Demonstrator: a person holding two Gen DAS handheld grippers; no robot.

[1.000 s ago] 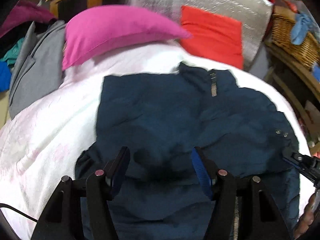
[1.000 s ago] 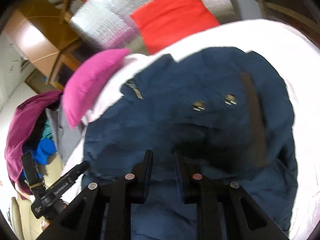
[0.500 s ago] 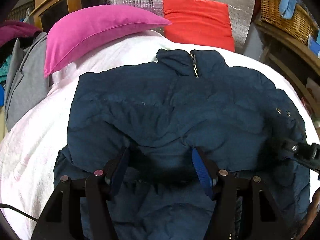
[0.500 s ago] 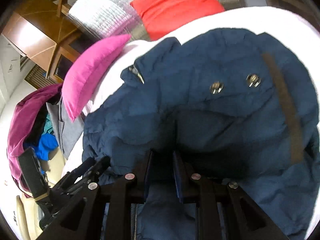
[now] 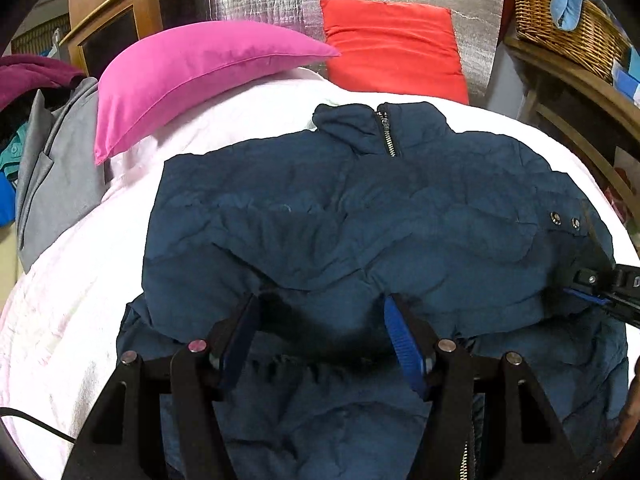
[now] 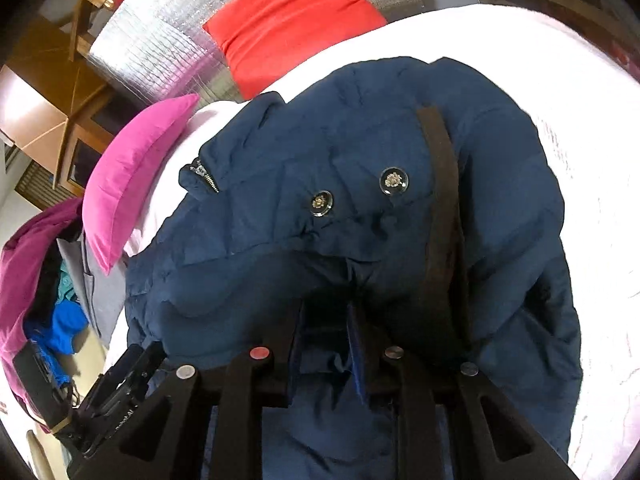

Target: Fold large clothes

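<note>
A navy padded jacket (image 5: 360,216) lies on a white bed (image 5: 72,288), collar and zipper toward the pillows; its lower part is folded up over the body. It also shows in the right wrist view (image 6: 360,216), with two metal snaps and a dark strap. My left gripper (image 5: 320,320) is open, its fingers straddling the folded edge at the jacket's near left. My right gripper (image 6: 326,320) is nearly closed on a bunch of jacket fabric at the right side; it also appears in the left wrist view (image 5: 588,292).
A pink pillow (image 5: 192,76) and a red pillow (image 5: 392,48) lie at the head of the bed against a silver panel. Grey and purple clothes (image 5: 52,152) are heaped at left. A wicker basket (image 5: 560,20) sits on a wooden shelf at right.
The jacket's lower part has been carried up toward the collar and laid down. The right gripper's jaws stand a little wider than before. The left stays open.
</note>
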